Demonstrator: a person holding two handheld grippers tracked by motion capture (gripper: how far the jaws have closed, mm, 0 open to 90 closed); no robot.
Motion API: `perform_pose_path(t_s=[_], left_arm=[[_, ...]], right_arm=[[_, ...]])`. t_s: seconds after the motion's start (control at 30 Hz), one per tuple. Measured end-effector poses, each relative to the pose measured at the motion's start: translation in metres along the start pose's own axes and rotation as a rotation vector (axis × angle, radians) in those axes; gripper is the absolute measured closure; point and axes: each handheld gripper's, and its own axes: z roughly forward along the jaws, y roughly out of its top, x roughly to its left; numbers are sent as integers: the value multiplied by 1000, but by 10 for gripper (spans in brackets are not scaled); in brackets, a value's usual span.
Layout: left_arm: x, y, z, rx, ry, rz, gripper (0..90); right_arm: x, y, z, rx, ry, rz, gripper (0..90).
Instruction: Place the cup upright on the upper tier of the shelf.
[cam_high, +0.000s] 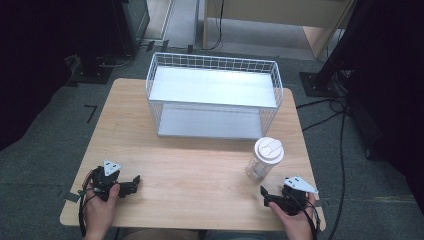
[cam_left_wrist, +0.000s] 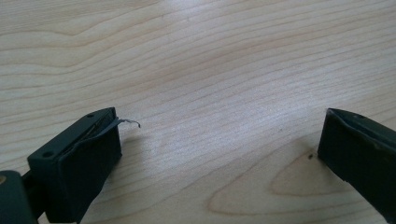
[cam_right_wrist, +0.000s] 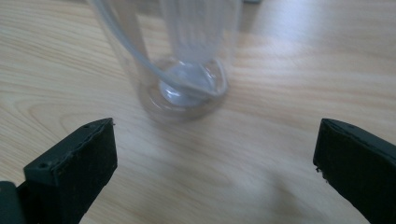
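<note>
Two hands come in over the near edge of the wooden table (cam_high: 200, 175), each wrapped around a black hand-held gripper with a grey three-cornered plate on top. From the high view, the left gripper (cam_high: 134, 183) sits near the table's near-left corner, its jaws pointing across toward the middle of the tabletop; in the left gripper view (cam_left_wrist: 219, 140) its two black jaws stand wide apart with nothing but bare wood grain between them, and a thin sliver of pad material curls off the tip of one jaw. At the near-right corner the right gripper (cam_high: 266, 195) is held with its jaws aimed up-table and slightly leftward, toward a clear plastic tumbler (cam_high: 263, 160) with a white lid that stands upright just ahead of its tips. In the right gripper view (cam_right_wrist: 215, 144) the jaws are likewise spread wide and hold nothing; the tumbler's transparent base (cam_right_wrist: 184, 84) stands on the wood just beyond and between them, untouched by either jaw, blurred, with what looks like a pale inner tube running down its centre. Farther ahead of both grippers, well apart from them, a white wire basket shelf (cam_high: 215, 95) with two flat metal tiers stands at the far middle of the table, its open side facing the person, and the tumbler stands near its right front corner.
</note>
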Motion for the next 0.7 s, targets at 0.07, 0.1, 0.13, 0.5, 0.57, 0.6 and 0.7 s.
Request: perform_pose_path(t_s=[0.07, 0.1, 0.13, 0.5, 0.57, 0.6, 0.7], left_arm=[[0, 0, 0, 0, 0, 0, 0], [0, 0, 0, 0, 0, 0, 0], [0, 0, 0, 0, 0, 0, 0], [0, 0, 0, 0, 0, 0, 0], [0, 0, 0, 0, -1, 0, 0], [0, 0, 0, 0, -1, 0, 0], [0, 0, 0, 0, -1, 0, 0]], right_arm=[[5, 5, 2, -10, 17, -11, 0], [7, 7, 3, -15, 24, -17, 0], [10, 10, 4, -21, 30, -20, 0], [22, 36, 8, -117, 65, -17, 43], [23, 40, 7, -134, 66, -17, 60], [23, 40, 7, -134, 66, -17, 60], [25, 46, 6, -158, 69, -18, 69]])
